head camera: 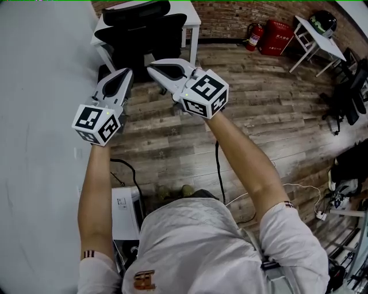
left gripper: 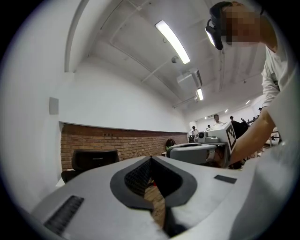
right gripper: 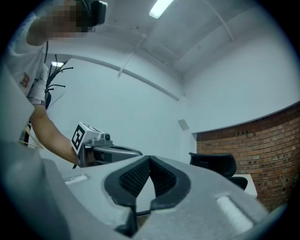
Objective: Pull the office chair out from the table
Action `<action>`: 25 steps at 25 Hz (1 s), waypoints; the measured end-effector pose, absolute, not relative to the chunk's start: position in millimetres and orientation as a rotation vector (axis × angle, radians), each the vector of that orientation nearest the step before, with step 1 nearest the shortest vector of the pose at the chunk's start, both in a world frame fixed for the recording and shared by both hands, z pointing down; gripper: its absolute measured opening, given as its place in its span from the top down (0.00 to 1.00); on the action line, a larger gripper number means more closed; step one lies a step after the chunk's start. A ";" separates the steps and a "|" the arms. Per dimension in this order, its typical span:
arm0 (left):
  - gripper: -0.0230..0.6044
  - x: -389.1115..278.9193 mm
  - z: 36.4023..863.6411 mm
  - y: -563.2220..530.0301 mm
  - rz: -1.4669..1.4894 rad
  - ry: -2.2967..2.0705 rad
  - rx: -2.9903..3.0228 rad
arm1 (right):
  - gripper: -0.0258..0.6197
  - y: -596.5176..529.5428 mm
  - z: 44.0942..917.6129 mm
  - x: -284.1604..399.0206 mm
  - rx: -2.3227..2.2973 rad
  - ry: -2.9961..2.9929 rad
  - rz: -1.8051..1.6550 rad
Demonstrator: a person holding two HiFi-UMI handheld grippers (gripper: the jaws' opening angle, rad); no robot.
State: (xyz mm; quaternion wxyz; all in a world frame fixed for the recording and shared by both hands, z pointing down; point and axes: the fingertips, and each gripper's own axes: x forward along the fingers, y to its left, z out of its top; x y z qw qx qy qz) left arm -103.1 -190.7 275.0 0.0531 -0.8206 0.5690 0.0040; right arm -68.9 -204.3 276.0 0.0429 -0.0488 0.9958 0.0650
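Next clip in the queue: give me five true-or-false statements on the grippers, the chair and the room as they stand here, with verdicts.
1. The jaws of the left gripper and the right gripper are together with nothing between them. True.
2. The left gripper is clamped on the office chair. False: it is held out well short of the chair and grips nothing.
3. The office chair stands at a white table near the brick wall. True.
4. A red fire extinguisher stands on that table. False: it stands on the floor, against the brick wall.
5. The floor is carpeted. False: it is wooden planks.
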 end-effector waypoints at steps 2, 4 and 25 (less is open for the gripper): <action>0.96 -99.4 274.5 -194.6 0.007 1.742 -2.482 | 0.96 -209.1 274.5 -62.3 -0.141 3.046 0.208; 0.96 -97.1 274.5 -198.9 0.002 1.754 -2.467 | 0.96 -214.2 274.8 -56.7 -0.127 3.050 0.222; 0.96 -170.4 272.1 -291.2 -0.043 1.771 -2.393 | 0.96 -311.9 279.0 -112.2 -0.129 3.116 0.368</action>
